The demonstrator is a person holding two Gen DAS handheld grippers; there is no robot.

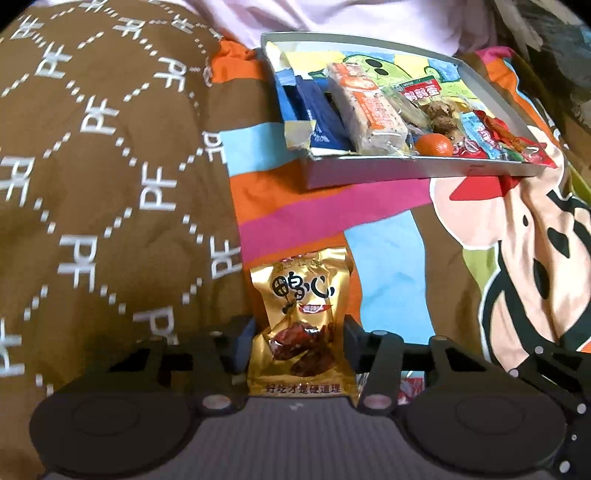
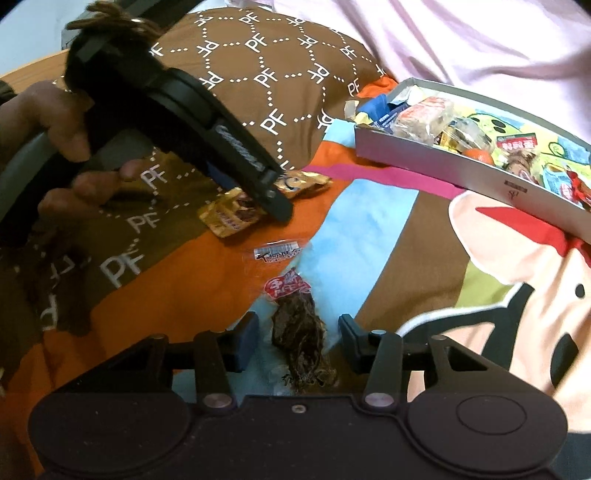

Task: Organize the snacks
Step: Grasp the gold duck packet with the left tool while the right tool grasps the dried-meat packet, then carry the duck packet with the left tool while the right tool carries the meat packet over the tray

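A gold snack packet (image 1: 299, 295) printed with black characters sits between the pads of my left gripper (image 1: 297, 328), which pinch its sides; the gripper is shut on it. Seen from the right wrist, this gold packet (image 2: 227, 219) lies on the sheet under the left gripper (image 2: 275, 201). My right gripper (image 2: 297, 328) holds a clear packet of dark dried meat (image 2: 295, 321) with a red label, and the wrapper's edges reach both pads. A shallow grey box (image 1: 406, 173) (image 2: 443, 173) holds several snacks, among them an orange-and-white bar (image 1: 369, 107) and a tangerine (image 1: 434, 144).
All of it lies on a colourful cartoon bedsheet (image 1: 388, 258). A brown quilt printed with PF (image 1: 92, 166) rises at the left and pink fabric (image 1: 332, 18) lies behind the box. A small clear wrapper with a white label (image 2: 277, 254) lies just beyond the meat packet. A hand (image 2: 62, 122) grips the left gripper's handle.
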